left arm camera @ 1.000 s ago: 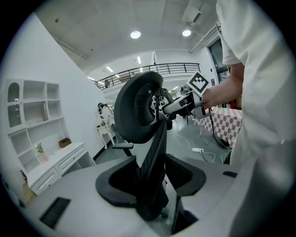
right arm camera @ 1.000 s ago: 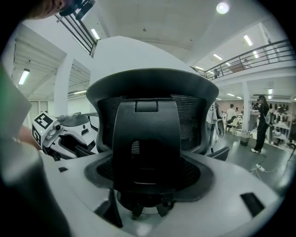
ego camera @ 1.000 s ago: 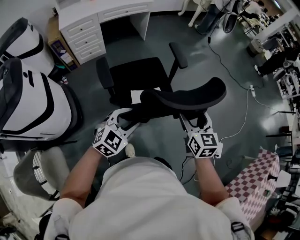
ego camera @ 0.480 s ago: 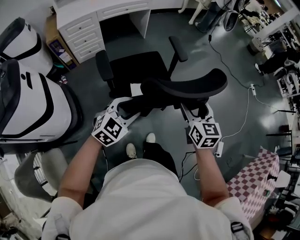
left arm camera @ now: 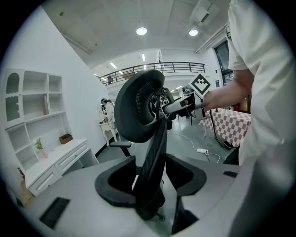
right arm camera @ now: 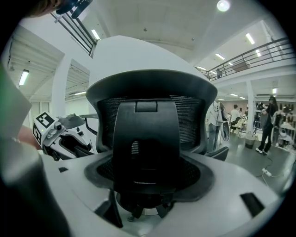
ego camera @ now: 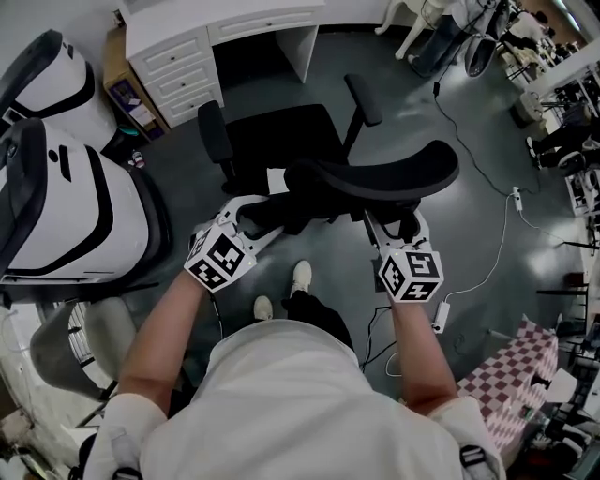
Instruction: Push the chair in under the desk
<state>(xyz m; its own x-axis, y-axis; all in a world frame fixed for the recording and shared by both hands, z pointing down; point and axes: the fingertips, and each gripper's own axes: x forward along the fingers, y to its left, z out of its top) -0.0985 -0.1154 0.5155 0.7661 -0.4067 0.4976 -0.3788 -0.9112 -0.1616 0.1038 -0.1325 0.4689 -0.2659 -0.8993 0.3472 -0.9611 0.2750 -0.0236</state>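
Observation:
A black office chair (ego camera: 281, 141) stands on the grey floor, its seat facing the white desk (ego camera: 234, 19) at the top of the head view. Its curved mesh backrest (ego camera: 375, 178) is nearest me. My left gripper (ego camera: 246, 214) is shut on the backrest's left edge (left arm camera: 148, 152), which runs upright between the pads. My right gripper (ego camera: 398, 225) is behind the backrest's right part, shut around the dark centre support (right arm camera: 145, 148). The desk's knee gap (ego camera: 262, 56) is just beyond the seat.
The desk's white drawer unit (ego camera: 173, 70) borders the gap on the left. A large white and black shell (ego camera: 66, 206) sits on the left and a grey chair (ego camera: 75, 347) at lower left. A cable with a power strip (ego camera: 487, 253) trails on the right, near a checked cloth (ego camera: 511, 375).
The chair and both grippers have moved away from me toward the desk. The person's feet have stepped forward into view behind the chair.

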